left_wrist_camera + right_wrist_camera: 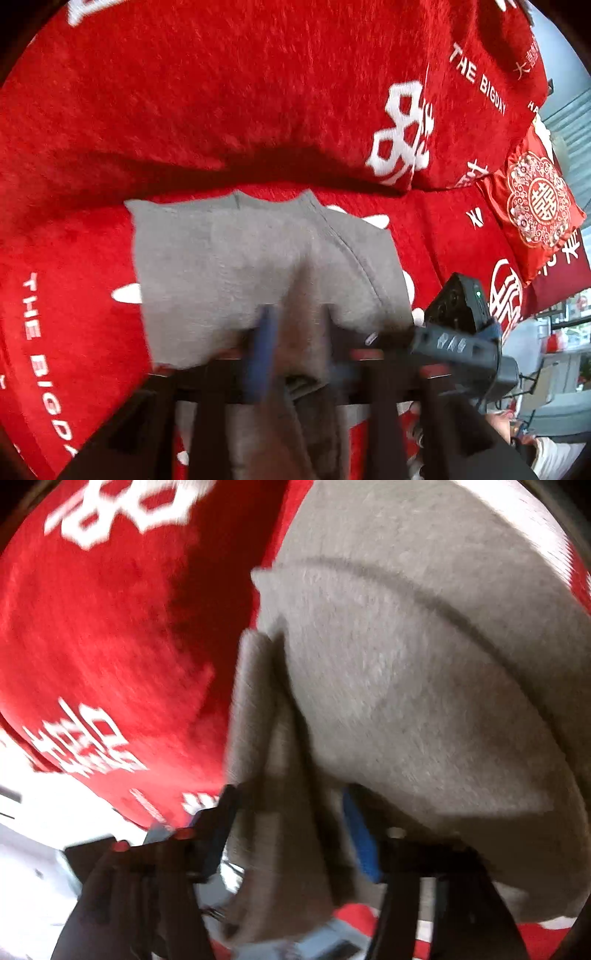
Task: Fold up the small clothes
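Note:
A small grey garment [240, 266] lies on a red plush sofa cover [184, 110]. My left gripper [295, 332] is shut on the garment's near edge, cloth bunched between its blue-padded fingers. In the right wrist view the same grey garment [424, 701] fills the right half. My right gripper [288, 812] is shut on a folded edge of it, which stands up between the fingers. The right gripper's body [465, 332] shows at the right of the left wrist view, close beside the garment. Both views are blurred.
The red sofa backrest [258, 74] with white lettering rises behind the garment. A red embroidered cushion [535, 210] leans at the far right. Beyond the sofa's edge is a bright floor [44, 812] and room clutter [554, 350].

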### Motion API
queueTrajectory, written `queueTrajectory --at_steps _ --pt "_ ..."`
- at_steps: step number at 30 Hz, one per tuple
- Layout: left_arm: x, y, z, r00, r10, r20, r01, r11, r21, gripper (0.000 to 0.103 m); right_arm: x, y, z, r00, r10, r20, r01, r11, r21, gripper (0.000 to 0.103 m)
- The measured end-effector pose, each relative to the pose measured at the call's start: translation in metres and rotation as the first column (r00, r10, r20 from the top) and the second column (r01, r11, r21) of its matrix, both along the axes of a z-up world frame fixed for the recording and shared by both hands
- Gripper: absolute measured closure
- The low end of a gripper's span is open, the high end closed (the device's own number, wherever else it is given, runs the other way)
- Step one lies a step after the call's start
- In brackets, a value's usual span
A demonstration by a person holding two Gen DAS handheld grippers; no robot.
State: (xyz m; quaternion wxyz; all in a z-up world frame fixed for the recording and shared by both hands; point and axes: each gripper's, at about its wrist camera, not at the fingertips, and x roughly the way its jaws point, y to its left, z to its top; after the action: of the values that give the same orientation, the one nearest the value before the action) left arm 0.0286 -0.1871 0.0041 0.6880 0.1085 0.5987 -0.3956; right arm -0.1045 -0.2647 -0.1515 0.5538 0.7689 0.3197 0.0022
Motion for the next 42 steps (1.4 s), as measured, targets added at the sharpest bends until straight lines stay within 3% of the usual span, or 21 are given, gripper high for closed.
queueTrajectory --at_steps 1,2,7,14,16,17,19,21,25,28,30,32,35,39,42 --pt "0.002 0.007 0.006 0.999 0.026 0.034 -0.026 1.000 -0.003 0.007 -0.001 -0.003 -0.001 1.000 -0.013 0.010 0.013 1.000 0.019 0.035" --pt "0.003 0.012 0.009 0.997 0.046 0.066 -0.045 0.999 -0.009 0.002 -0.002 -0.004 -0.002 1.000 -0.004 0.013 0.003 1.000 0.026 0.034" --pt "0.018 0.044 -0.001 0.990 0.108 0.096 -0.116 0.990 0.080 0.002 0.024 -0.003 0.004 0.986 0.168 -0.017 -0.168 0.985 -0.043 0.034" --pt "0.040 0.085 -0.038 0.967 0.256 0.012 -0.254 0.952 0.171 0.002 0.074 0.004 0.030 0.914 0.398 -0.083 -0.406 0.882 -0.240 0.035" --pt "0.045 0.098 -0.052 0.954 0.297 -0.032 -0.285 0.936 0.207 0.002 0.086 0.008 0.035 0.892 0.437 -0.117 -0.451 0.844 -0.290 0.057" --pt "0.046 0.102 -0.058 0.951 0.305 -0.045 -0.288 0.932 0.220 0.002 0.091 0.011 0.037 0.872 0.459 -0.169 -0.489 0.807 -0.331 0.090" --pt "0.045 0.109 -0.062 0.946 0.322 -0.025 -0.307 0.922 0.236 0.002 0.097 0.017 0.051 0.858 0.476 -0.194 -0.512 0.760 -0.401 0.089" --pt "0.044 0.112 -0.064 0.943 0.330 -0.032 -0.314 0.921 0.231 0.002 0.098 0.016 0.076 0.866 0.478 -0.147 -0.485 0.733 -0.476 0.089" --pt "0.039 0.109 -0.053 0.941 0.338 -0.007 -0.331 0.924 0.193 0.002 0.080 -0.004 0.128 0.893 0.449 -0.037 -0.385 0.717 -0.581 0.089" --pt "0.031 0.097 -0.043 0.955 0.294 0.037 -0.296 0.942 0.161 0.002 0.056 -0.030 0.144 0.916 0.400 -0.034 -0.334 0.713 -0.616 0.089" --pt "0.023 0.085 -0.040 0.968 0.243 0.066 -0.251 0.955 0.157 0.002 0.042 -0.049 0.138 0.924 0.367 -0.105 -0.347 0.694 -0.631 0.089" --pt "0.015 0.074 -0.046 0.978 0.202 0.059 -0.209 0.964 0.166 0.002 0.024 -0.067 0.112 0.926 0.321 -0.198 -0.374 0.707 -0.600 0.089" --pt "0.003 0.056 -0.065 0.987 0.154 0.050 -0.161 0.965 0.209 0.002 0.005 -0.079 0.067 0.900 0.289 -0.325 -0.426 0.738 -0.523 0.088" --pt "-0.007 0.057 -0.078 0.987 0.153 0.039 -0.158 0.961 0.227 0.002 -0.010 -0.084 0.052 0.916 0.240 -0.321 -0.375 0.795 -0.477 0.077" --pt "-0.007 0.062 -0.076 0.987 0.152 0.048 -0.159 0.959 0.235 0.002 -0.010 -0.085 0.060 0.894 0.246 -0.375 -0.415 0.769 -0.485 0.074"
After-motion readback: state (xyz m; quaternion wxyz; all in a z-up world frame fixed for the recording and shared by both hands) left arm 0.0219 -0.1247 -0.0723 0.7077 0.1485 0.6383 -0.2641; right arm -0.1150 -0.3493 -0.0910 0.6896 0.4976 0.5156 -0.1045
